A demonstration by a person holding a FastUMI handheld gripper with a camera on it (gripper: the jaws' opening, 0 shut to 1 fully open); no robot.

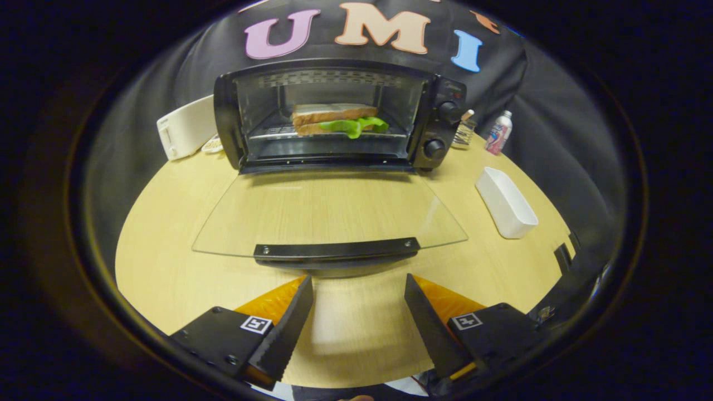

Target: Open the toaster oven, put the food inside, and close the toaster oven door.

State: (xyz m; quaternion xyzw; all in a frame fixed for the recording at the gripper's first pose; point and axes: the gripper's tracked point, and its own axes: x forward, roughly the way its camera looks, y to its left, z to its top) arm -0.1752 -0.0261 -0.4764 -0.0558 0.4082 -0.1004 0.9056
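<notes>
A black toaster oven (334, 117) stands at the far side of the round wooden table (167, 267). Its glass door (328, 214) lies folded down flat toward me, with the dark handle (336, 250) at its near edge. On the wire rack inside rests a sandwich (337, 120) with green lettuce hanging out of its side. My gripper (356, 287) is open, nothing between its fingers, and the fingertips sit just short of the door handle, a little below it.
A white rectangular tray (506, 203) lies to the right of the door. A white appliance (184, 127) stands left of the oven. A small glass jar (463, 132) and a bottle (499, 132) stand at the oven's right, near the cloth wall.
</notes>
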